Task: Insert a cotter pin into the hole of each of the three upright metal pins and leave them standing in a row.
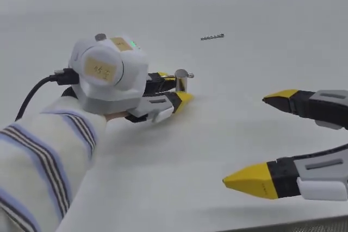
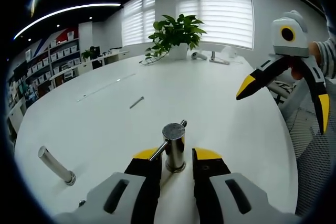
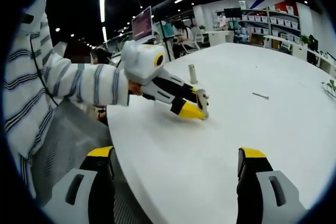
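Much open tabletop [image 1: 163,177] separates left gripper [image 1: 176,86] from right gripper [image 1: 244,139].

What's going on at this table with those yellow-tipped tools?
A person holds a hand-held gripper in each hand at a table. The left hand-held gripper has its jaws either side of an upright metal pin with a cotter pin through its top; whether it grips is unclear. The right hand-held gripper is open and empty. A second metal pin stands nearby, and a loose cotter pin lies on the table.
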